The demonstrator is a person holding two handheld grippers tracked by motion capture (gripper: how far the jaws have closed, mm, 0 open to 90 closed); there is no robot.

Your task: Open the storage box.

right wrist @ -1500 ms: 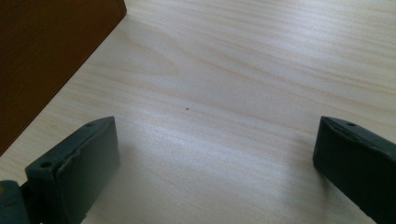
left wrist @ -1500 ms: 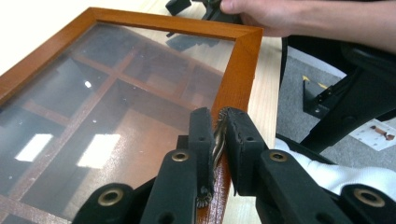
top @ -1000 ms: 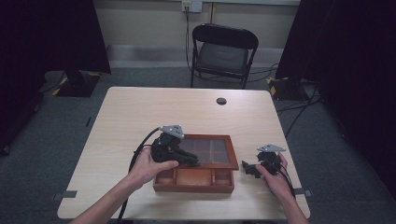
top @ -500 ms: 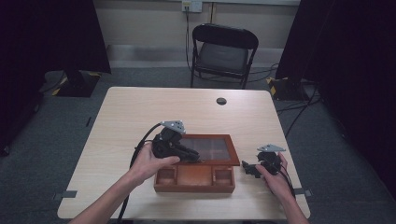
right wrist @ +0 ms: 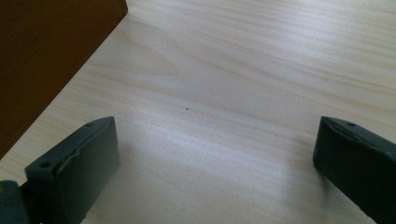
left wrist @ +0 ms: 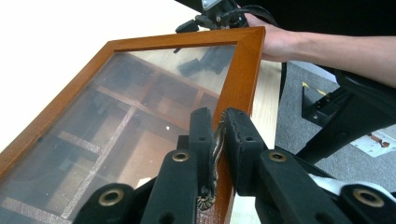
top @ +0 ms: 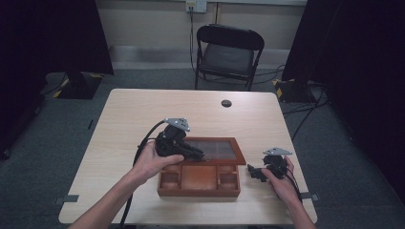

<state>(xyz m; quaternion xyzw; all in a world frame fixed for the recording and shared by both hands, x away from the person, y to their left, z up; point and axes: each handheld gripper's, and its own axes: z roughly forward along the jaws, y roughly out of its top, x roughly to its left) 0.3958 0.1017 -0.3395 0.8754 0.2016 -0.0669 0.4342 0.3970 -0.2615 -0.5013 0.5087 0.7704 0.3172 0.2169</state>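
Left gripper view has our left tongs [left wrist: 218,140] pinching the lid's brass handle [left wrist: 214,158] (lid [left wrist: 140,93] half raised); we'd swing it gently, right tongs [right wrist: 210,154] idle, spread apart.

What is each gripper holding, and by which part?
The left gripper grips the wooden box's glass lid by its small brass clasp at the front edge. The right gripper holds nothing.

My light wooden table [top: 143,124] stands on grey carpet [top: 57,124]. Beyond its far edge a black folding chair [top: 228,55] faces me before a beige wall [top: 148,21]. Black curtains [top: 52,36] hang at both sides of the chair.
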